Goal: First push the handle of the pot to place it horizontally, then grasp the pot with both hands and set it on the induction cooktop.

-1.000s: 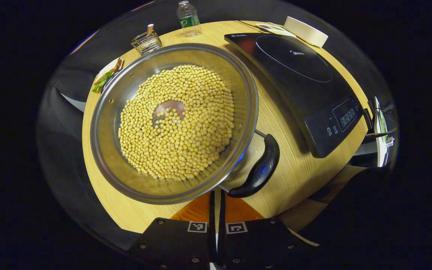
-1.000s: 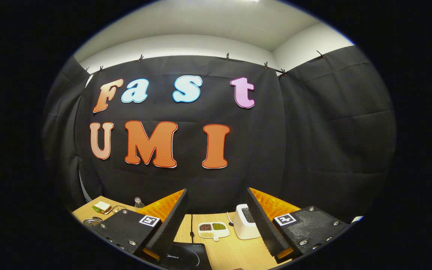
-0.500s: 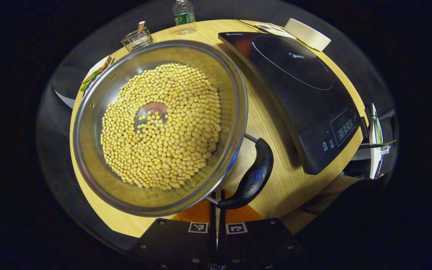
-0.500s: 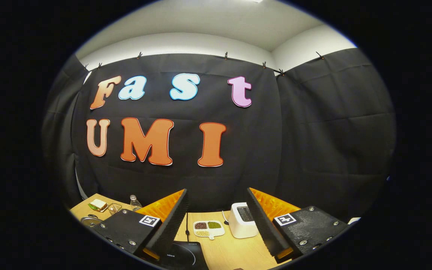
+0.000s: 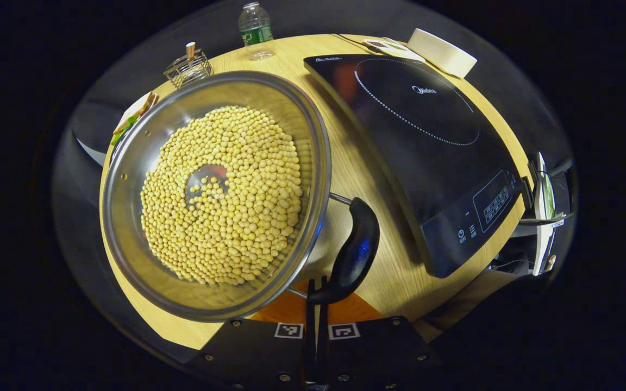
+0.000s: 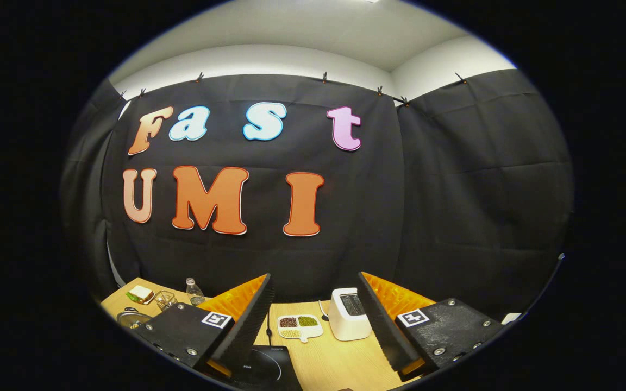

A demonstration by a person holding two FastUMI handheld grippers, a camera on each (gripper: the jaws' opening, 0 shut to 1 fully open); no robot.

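Observation:
A steel pot (image 5: 144, 146) full of yellow soybeans (image 5: 226, 195) sits on the wooden table, left of the black induction cooktop (image 5: 427, 146). Its black handle (image 5: 354, 250) hangs off the pot's near right side, running almost toward me. My left gripper (image 5: 315, 288) is shut with nothing between its fingers, and its tips touch the handle's near end. In the right gripper view my right gripper (image 6: 313, 304) stands open, held high and facing the booth wall. The cooktop (image 6: 261, 372) lies below it and the pot (image 6: 128, 317) is at far left.
A water bottle (image 5: 253, 30), a wire basket (image 5: 188, 65) and a sandwich plate (image 5: 131, 117) stand behind the pot. A white toaster (image 6: 348, 320) and a small tray of beans (image 6: 299, 327) sit at the table's back. Bare wood (image 5: 351, 163) separates pot and cooktop.
The pot has slid left in the left gripper view, and the handle's near end has swung left onto my shut left fingertips. The right gripper view has tipped down slightly.

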